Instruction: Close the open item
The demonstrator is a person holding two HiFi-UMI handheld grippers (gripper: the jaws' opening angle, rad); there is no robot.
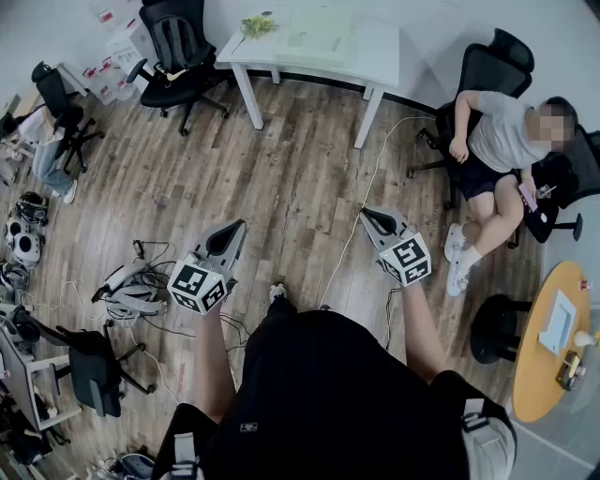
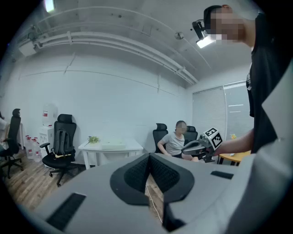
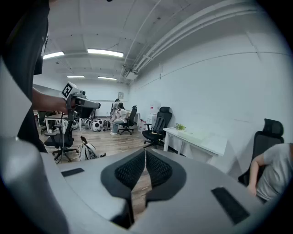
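Observation:
I stand on a wood floor and hold both grippers out at waist height. In the head view, my left gripper (image 1: 235,228) and right gripper (image 1: 367,215) point forward over bare floor. Both are shut with nothing between the pads, as the left gripper view (image 2: 149,158) and the right gripper view (image 3: 145,153) show. Ahead stands a white table (image 1: 375,56) carrying a small plant (image 1: 256,25) and a flat pale green item (image 1: 314,37). I cannot tell whether that item is open. Both grippers are well short of the table.
A black office chair (image 1: 178,47) stands left of the table. A person sits in a chair (image 1: 497,141) at the right, legs stretched out. A white cable (image 1: 361,216) runs across the floor. Gear and cables (image 1: 131,291) lie at the left, and a round yellow table (image 1: 548,337) stands at the right.

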